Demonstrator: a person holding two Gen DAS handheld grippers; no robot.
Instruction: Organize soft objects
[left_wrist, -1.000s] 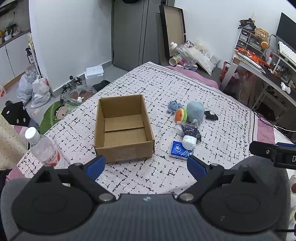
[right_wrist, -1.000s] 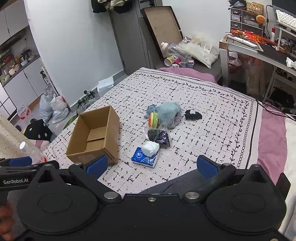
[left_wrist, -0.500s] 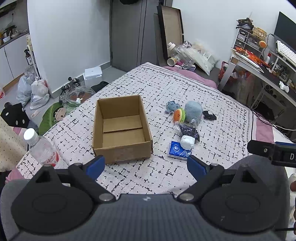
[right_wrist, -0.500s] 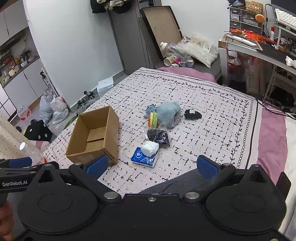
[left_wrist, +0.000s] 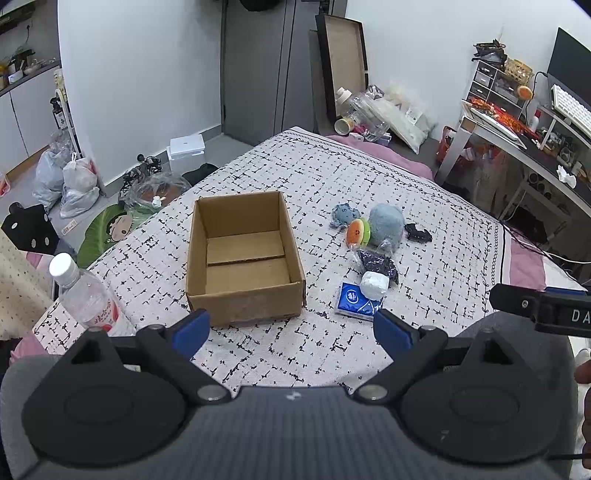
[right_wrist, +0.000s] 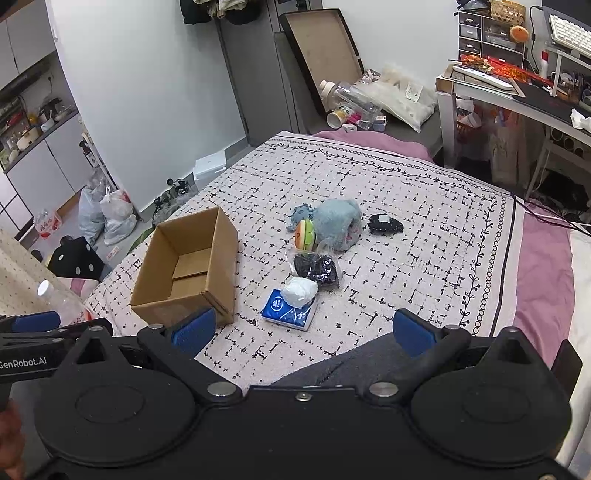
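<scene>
An open, empty cardboard box (left_wrist: 243, 258) (right_wrist: 188, 269) sits on the patterned bedspread (left_wrist: 424, 192). To its right lie several soft things: a blue-grey plush (left_wrist: 386, 223) (right_wrist: 338, 223), an orange-green toy (left_wrist: 357, 232) (right_wrist: 305, 233), a small blue plush (left_wrist: 343, 215), a small black item (left_wrist: 417, 233) (right_wrist: 385, 223), a dark bagged item (left_wrist: 376, 263) (right_wrist: 317, 268), a white soft lump (left_wrist: 373, 285) (right_wrist: 300, 291) on a blue tissue pack (left_wrist: 354, 303) (right_wrist: 286, 308). My left gripper (left_wrist: 291, 328) is open, just short of the box. My right gripper (right_wrist: 301, 328) is open, near the tissue pack.
A plastic water bottle (left_wrist: 85, 291) stands at the bed's near left corner. Bags and clutter (left_wrist: 70, 181) lie on the floor to the left. A desk (left_wrist: 517, 147) stands right of the bed. My grey-clothed knee (right_wrist: 369, 362) is under the right gripper.
Both views have shifted only slightly; the box and soft things lie as before. Both grippers stay open and empty.
</scene>
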